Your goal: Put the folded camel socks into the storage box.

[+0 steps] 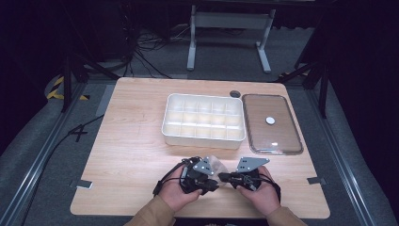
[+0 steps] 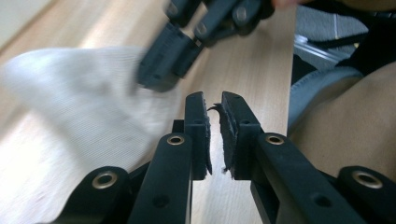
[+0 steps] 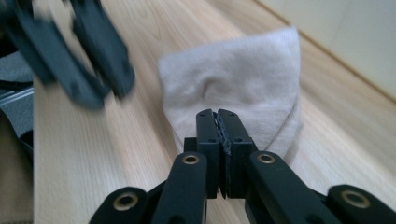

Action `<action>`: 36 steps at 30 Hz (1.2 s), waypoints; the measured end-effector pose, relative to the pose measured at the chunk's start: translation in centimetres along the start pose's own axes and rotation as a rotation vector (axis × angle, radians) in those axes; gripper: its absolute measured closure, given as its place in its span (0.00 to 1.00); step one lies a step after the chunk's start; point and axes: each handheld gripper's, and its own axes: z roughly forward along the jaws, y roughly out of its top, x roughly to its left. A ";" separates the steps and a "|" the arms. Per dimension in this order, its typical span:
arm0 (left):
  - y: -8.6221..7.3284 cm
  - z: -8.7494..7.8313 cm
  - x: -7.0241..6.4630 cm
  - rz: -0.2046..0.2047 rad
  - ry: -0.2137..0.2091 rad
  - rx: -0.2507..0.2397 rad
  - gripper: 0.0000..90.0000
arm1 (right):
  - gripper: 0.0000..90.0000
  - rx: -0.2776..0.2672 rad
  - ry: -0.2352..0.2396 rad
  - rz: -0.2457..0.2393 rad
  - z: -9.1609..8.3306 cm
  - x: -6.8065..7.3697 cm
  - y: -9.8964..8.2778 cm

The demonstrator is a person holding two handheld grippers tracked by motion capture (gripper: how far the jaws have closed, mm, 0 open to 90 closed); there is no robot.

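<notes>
A white ribbed cloth (image 1: 217, 163) lies near the table's front edge between my two hands. In the right gripper view the cloth (image 3: 238, 79) rises as a tented triangle just past my right gripper (image 3: 217, 115), whose jaws are shut on its near edge. The left gripper view shows that same right gripper (image 2: 159, 77) pinching the cloth (image 2: 79, 102) at its edge. My left gripper (image 2: 213, 100) stands just to the right of the cloth, its jaws a narrow gap apart with bare wood showing between them. In the high view the left gripper (image 1: 214, 184) and right gripper (image 1: 225, 178) nearly meet tip to tip.
A white tray (image 1: 203, 136) with several compartments sits at the table's middle. To its right lies a clear lid (image 1: 282, 132) with a white knob. A dark grommet (image 1: 235, 93) is at the back edge. Bare wood (image 1: 131, 141) spreads to the left.
</notes>
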 end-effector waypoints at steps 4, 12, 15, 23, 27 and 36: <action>-0.3 -0.9 0.7 -0.022 0.053 -0.020 0.89 | 0.99 0.017 0.004 0.010 -0.1 -0.4 -0.3; -0.8 -1.5 2.2 -0.101 0.177 -0.026 0.90 | 0.99 0.028 -0.007 -0.009 -0.3 -0.4 -0.5; -0.9 -1.2 2.7 -0.112 0.211 0.012 0.89 | 0.99 0.026 -0.009 -0.008 -0.4 -0.5 -0.6; -0.8 1.1 3.0 -0.090 0.181 0.068 0.87 | 0.99 0.019 -0.012 -0.014 -0.1 -0.3 -0.4; -0.2 1.4 1.9 -0.027 0.152 0.046 0.86 | 0.99 0.018 -0.010 -0.013 -0.1 -0.3 -0.4; 0.4 3.0 0.8 0.035 0.130 0.069 0.84 | 0.99 0.005 0.010 0.014 -0.1 -0.4 -0.7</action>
